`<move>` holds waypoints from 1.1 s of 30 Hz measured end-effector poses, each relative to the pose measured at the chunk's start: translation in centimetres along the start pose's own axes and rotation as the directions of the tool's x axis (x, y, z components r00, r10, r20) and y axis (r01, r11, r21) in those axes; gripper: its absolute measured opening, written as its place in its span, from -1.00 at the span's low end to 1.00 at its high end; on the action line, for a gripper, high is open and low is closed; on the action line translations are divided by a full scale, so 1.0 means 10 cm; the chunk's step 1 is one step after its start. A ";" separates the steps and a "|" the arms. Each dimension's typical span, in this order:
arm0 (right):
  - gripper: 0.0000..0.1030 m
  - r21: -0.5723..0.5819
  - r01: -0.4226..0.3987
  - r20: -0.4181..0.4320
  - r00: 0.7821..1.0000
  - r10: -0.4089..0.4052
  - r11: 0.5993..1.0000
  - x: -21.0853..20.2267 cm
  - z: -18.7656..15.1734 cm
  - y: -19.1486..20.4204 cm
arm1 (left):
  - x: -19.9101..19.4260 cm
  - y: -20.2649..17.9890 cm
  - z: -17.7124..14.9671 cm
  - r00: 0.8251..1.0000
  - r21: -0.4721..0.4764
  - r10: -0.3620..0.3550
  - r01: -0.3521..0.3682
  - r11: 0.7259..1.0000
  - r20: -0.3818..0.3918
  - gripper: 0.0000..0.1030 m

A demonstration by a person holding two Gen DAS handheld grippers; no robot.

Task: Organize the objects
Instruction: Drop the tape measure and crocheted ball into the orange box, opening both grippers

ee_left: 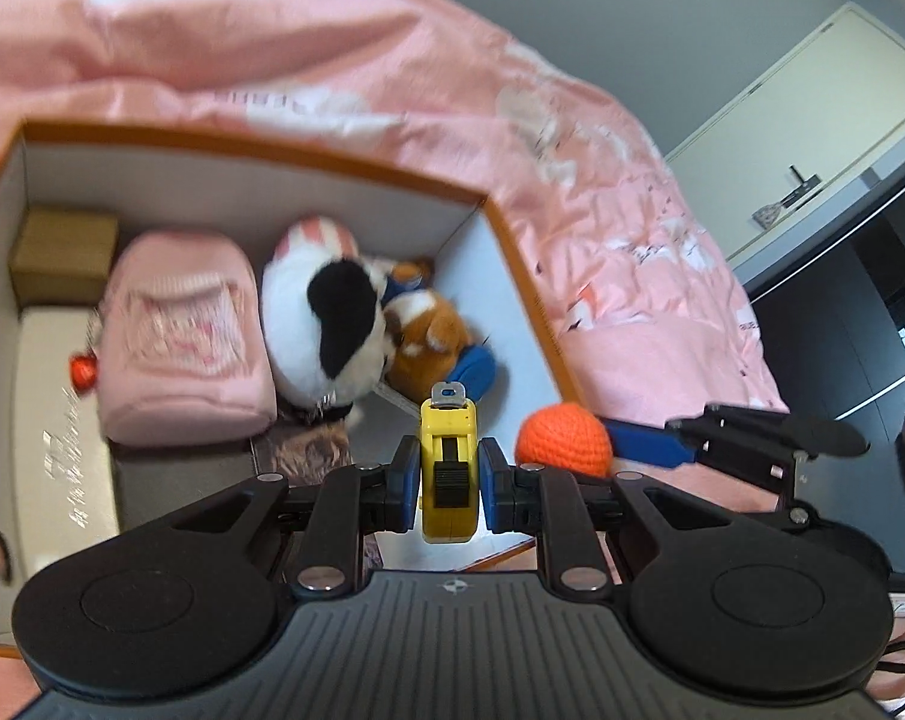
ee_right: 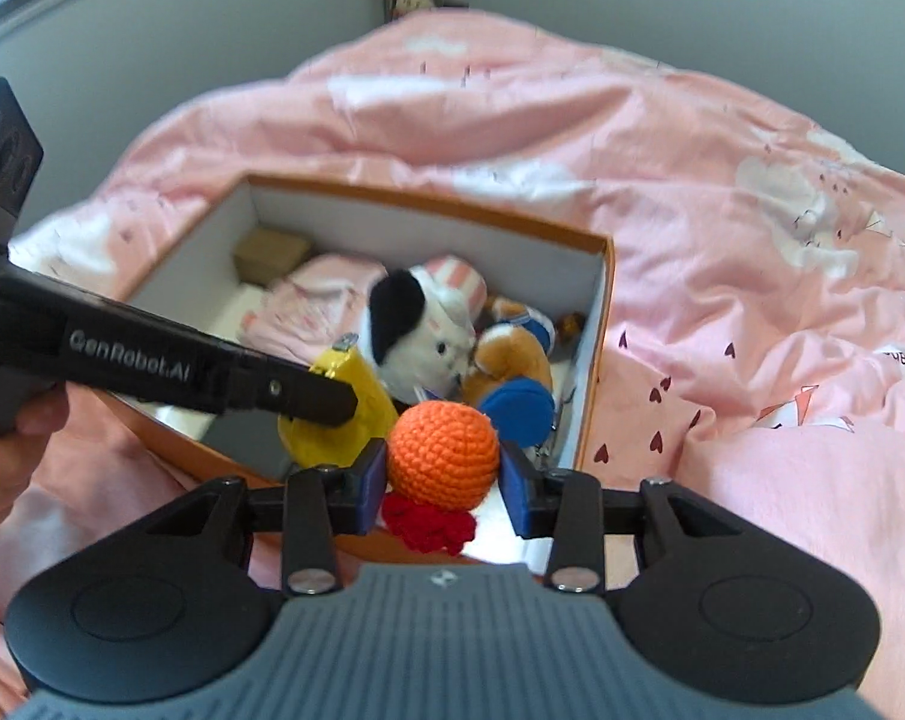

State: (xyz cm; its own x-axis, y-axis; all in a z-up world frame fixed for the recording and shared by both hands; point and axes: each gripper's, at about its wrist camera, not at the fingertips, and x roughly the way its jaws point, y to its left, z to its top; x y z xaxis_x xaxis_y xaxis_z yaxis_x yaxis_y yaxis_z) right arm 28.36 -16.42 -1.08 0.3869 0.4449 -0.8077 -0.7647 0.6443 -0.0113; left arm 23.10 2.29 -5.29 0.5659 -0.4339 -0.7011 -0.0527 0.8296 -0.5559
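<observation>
the left gripper (ee_left: 446, 477) pinches one yellow tape measure (ee_left: 447, 468) above the orange-rimmed box (ee_left: 356, 165); the right gripper (ee_right: 443, 474) clamps one orange crochet ball (ee_right: 443, 456) at its near edge. inside lie two plush toys (ee_left: 326, 324), one pink backpack (ee_left: 182, 336), one brown carton (ee_left: 62, 255).

The bed was covered by a pink quilt (ee_right: 662, 192), wrinkled, with white prints and small dark hearts on it. An open box (ee_right: 596, 324) with orange rim and white inner walls lay directly on the quilt. In the left wrist view the quilt (ee_left: 392, 60) rose behind the box (ee_left: 512, 252) and went down along its right side. No other thing could be seen resting on the quilt itself.
</observation>
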 end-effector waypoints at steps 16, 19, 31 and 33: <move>-0.19 -0.075 0.019 -0.169 0.985 -0.032 0.997 0.44 0.02 -0.08 | 0.56 0.10 -0.10 0.992 -0.058 0.044 -0.051 0.997 -0.119 -0.57; -0.16 -0.091 0.031 -0.171 0.984 -0.047 0.995 0.43 0.03 -0.05 | 0.60 0.11 -0.11 0.990 -0.059 0.058 -0.066 0.996 -0.131 -0.57; -0.07 -0.102 0.071 -0.151 0.985 -0.086 0.992 0.36 0.01 -0.02 | 0.58 0.10 -0.10 0.987 -0.065 0.119 -0.127 0.990 -0.112 -0.01; -0.04 -0.099 0.079 -0.144 0.985 -0.092 0.992 0.33 0.00 -0.02 | 0.52 0.09 -0.10 0.986 -0.067 0.142 -0.148 0.987 -0.090 0.23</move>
State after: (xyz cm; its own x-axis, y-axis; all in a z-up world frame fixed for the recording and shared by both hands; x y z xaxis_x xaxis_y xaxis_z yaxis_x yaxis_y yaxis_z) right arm 29.82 -15.06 -3.74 0.3777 0.2892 -0.8796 -0.7791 0.6127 -0.1331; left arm 25.20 0.42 -9.92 0.4760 -0.3419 -0.8103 -0.1905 0.8594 -0.4745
